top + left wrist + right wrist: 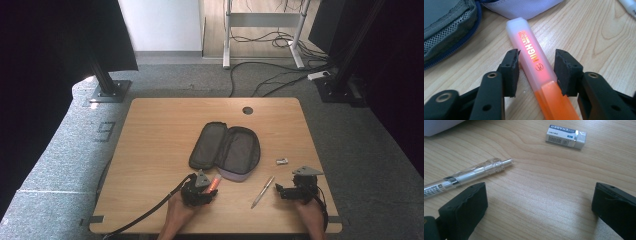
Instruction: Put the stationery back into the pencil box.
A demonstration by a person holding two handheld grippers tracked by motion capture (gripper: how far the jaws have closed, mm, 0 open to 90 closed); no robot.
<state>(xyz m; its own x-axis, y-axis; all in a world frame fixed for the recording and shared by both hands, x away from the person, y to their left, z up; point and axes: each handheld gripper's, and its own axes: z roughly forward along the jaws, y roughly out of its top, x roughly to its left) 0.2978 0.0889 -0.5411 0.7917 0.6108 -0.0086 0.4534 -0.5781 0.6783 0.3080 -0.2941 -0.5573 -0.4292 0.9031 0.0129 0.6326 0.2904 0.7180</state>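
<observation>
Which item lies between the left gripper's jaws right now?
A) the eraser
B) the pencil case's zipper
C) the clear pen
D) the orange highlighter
D: in the left gripper view the orange highlighter lies on the table between the two black jaws of the left gripper, beside the open pencil case.

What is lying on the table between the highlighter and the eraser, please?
In the high view, a clear pen lies on the bare wood between the highlighter and the eraser, slanted.
</observation>
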